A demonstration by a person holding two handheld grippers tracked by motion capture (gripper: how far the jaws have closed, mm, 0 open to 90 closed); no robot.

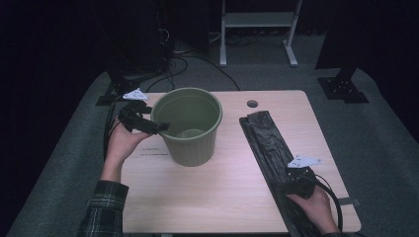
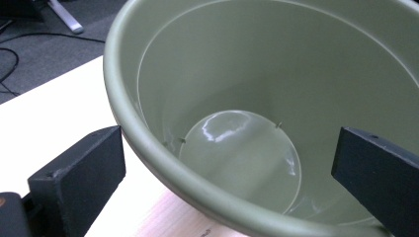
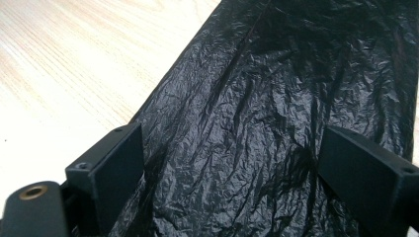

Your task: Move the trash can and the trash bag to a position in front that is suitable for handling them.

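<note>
1. Bin (image 1: 190, 126): a green, empty bin stands upright on the table (image 1: 217, 192), left of centre. In the left gripper view its inside is bare down to the glossy floor (image 2: 242, 153); no liner is fitted.
2. Bag (image 1: 269, 143): a black, crinkled bag lies flat as a long folded strip on the right of the table, running from the far middle to the near edge. It is well apart from the bin.
3. Left gripper (image 1: 159, 127): you hold it at the bin's left rim (image 2: 163, 163). Its jaws are spread wide and straddle the rim, one outside over the table, the other over the bin's mouth. Neither jaw touches the rim, so nothing is held.
4. Right gripper (image 1: 292, 174): you hold it over the near part of the bag. In the right gripper view its jaws are spread apart, with the bag's surface (image 3: 247, 128) between them, and they have not pinched it.
5. Progress: the work appears to be lining the bin with the bag, and it is judged to be at its very start. Both things are in place and both grippers are poised.
6. Left to do, by this judgement: close your left gripper on the rim to steady the bin, pinch and lift the bag, open it out, carry it left, and seat it inside the bin.
</note>
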